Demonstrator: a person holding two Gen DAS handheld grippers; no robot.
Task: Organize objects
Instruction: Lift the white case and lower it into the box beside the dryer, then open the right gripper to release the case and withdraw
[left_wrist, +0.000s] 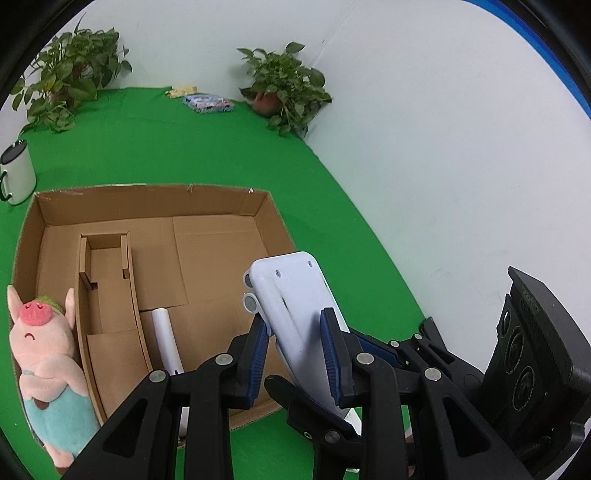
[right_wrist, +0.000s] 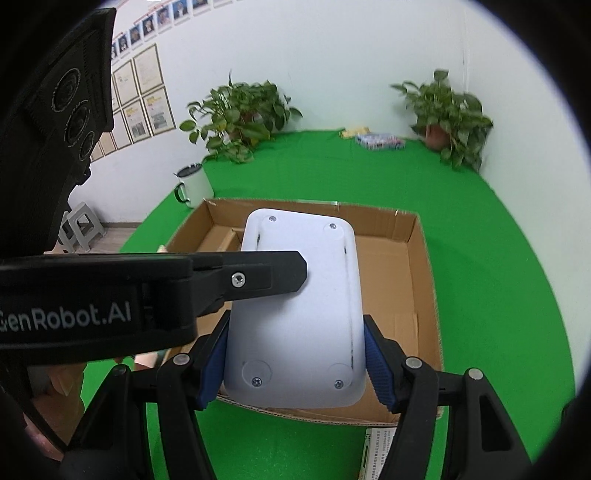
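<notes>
A white plastic device (left_wrist: 291, 306) with screws on its back is held above the near edge of an open cardboard box (left_wrist: 147, 206). My left gripper (left_wrist: 295, 350) is shut on the device's edges. My right gripper (right_wrist: 291, 365) is also shut on the same device (right_wrist: 299, 321), gripping its two long sides. One left finger crosses in front of it in the right wrist view (right_wrist: 266, 275). Inside the box lie a white tube (left_wrist: 166, 336) and a cardboard insert (left_wrist: 107, 280). A pink plush pig (left_wrist: 44, 358) leans at the box's left wall.
A white enamel mug (left_wrist: 16, 173) stands left of the box on the green cloth (left_wrist: 221, 147). Two potted plants (left_wrist: 284, 88) (left_wrist: 70, 74) and a colourful packet (left_wrist: 208, 102) sit at the back by the white wall. A printed card (right_wrist: 380, 454) lies by the box's near edge.
</notes>
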